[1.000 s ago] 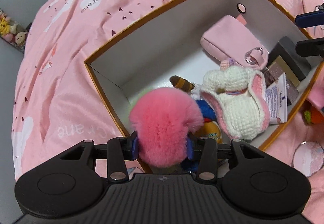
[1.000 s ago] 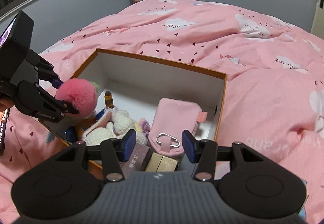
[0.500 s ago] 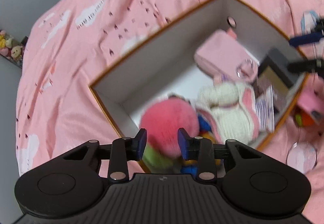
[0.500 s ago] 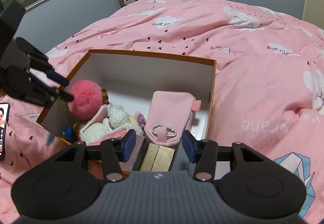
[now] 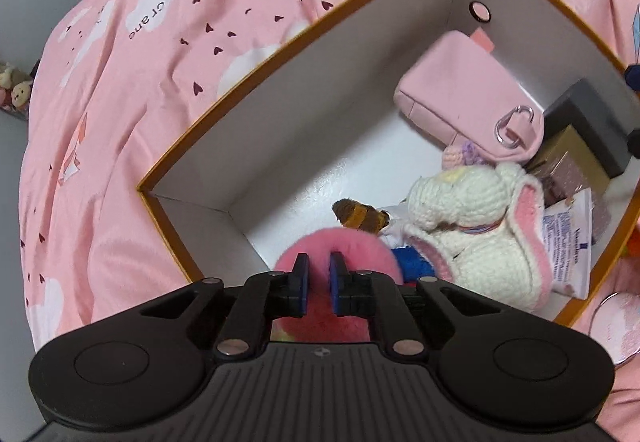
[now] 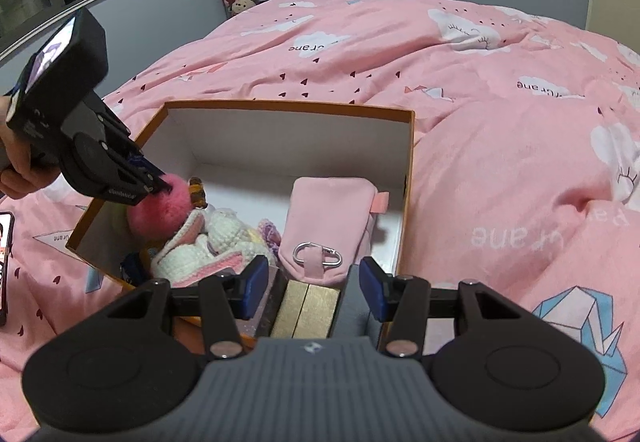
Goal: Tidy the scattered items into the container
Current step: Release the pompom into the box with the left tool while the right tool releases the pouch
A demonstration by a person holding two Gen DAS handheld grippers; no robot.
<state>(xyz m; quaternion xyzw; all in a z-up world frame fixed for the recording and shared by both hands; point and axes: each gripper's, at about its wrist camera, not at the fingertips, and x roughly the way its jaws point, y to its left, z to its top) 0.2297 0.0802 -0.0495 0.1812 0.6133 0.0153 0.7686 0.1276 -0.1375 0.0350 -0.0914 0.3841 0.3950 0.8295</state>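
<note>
An orange-rimmed white box (image 5: pixel 320 102) (image 6: pixel 280 138) sits on the pink bed. In its near corner a pink pompom (image 5: pixel 360 246) (image 6: pixel 160 210) rests on other toys. My left gripper (image 5: pixel 317 262) (image 6: pixel 162 182) points down onto it, jaws closing to a narrow gap with pink fur between the pads. Also inside lie a crochet bunny (image 5: pixel 472 234) (image 6: pixel 208 246), a pink pouch (image 5: pixel 460 90) (image 6: pixel 328 210) and a small bee toy (image 5: pixel 358 216). My right gripper (image 6: pixel 314 282) hovers open over the box's near end, holding nothing.
Gold and dark small boxes (image 6: pixel 308 306) fill the box end under the right gripper. On the quilt outside lie a phone (image 6: pixel 4 266), a round pink disc (image 5: pixel 616 326) and an orange item (image 5: pixel 632 246). A person's hand (image 6: pixel 16 170) holds the left gripper.
The left gripper carried the pompom down into the box corner, and its jaws narrowed from a wide hold to a thin gap. The right gripper stayed in place, rolling slightly.
</note>
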